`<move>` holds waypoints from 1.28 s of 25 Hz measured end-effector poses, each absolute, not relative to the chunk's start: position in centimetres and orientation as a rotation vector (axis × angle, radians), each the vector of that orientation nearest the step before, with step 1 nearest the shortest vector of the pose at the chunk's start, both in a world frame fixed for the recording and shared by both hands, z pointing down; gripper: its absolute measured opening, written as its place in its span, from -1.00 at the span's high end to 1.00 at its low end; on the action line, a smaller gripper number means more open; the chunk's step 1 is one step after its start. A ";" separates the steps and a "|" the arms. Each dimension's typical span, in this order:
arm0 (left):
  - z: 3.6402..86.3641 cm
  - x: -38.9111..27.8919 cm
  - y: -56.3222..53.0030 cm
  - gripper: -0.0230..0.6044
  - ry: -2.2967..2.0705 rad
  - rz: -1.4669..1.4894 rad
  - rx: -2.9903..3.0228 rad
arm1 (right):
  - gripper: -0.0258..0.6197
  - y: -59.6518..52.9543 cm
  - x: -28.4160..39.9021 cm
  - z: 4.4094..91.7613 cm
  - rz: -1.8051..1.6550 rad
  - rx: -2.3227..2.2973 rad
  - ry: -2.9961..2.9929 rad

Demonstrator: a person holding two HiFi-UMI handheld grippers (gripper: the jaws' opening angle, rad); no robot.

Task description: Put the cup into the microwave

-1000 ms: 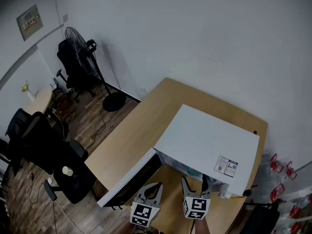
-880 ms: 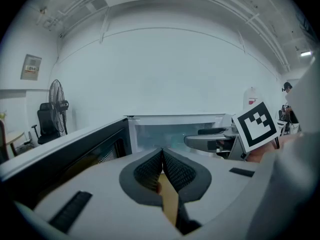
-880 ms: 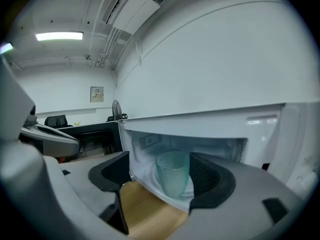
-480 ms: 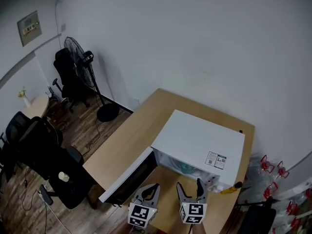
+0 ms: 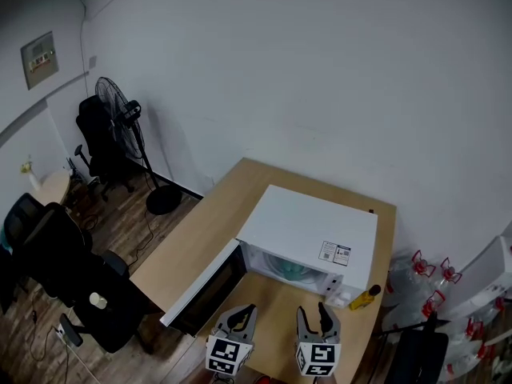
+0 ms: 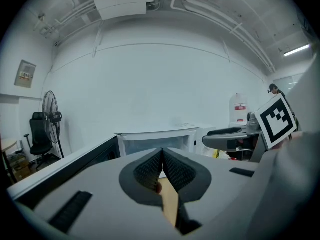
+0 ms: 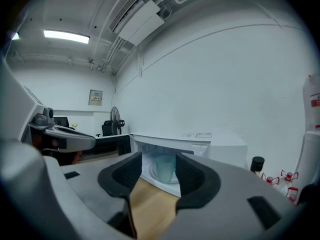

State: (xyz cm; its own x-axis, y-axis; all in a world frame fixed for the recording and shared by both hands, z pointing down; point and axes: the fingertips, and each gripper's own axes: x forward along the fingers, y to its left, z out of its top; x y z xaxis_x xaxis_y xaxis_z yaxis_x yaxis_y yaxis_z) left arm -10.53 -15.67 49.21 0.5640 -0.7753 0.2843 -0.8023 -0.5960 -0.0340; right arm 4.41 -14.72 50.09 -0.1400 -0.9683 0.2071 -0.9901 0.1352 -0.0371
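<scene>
Pale walls enclosed a room with a wooden table (image 5: 210,229) bearing a white microwave (image 5: 308,226), its door (image 5: 204,288) swung open toward the left. A pale green cup (image 7: 164,168) stood upright on the turntable plate (image 7: 172,178) inside the microwave cavity. The left gripper (image 5: 240,317) hung before the open door with its jaws pressed together and nothing between them. The right gripper (image 5: 314,314) faced the cavity, well apart from the cup; its jaws had just been closing but stood apart, grasping nothing. A yellow bottle (image 5: 364,297) stood just beside the microwave's right front corner. A standing fan (image 5: 116,109) stood by the far wall.
</scene>
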 end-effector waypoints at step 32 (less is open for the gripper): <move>48.6 -8.5 -8.6 0.85 -1.183 0.409 2.769 | 0.87 -3.2 7.3 50.4 0.247 2.067 -2.106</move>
State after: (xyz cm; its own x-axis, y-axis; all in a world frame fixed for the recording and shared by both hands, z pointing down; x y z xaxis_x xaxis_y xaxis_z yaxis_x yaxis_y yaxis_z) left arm -8.47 -8.63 48.56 0.6613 -0.6940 0.2847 -0.7216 -0.6922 -0.0111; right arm 7.33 -3.18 50.39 -0.0169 -0.9699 0.2430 -0.9998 0.0194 0.0079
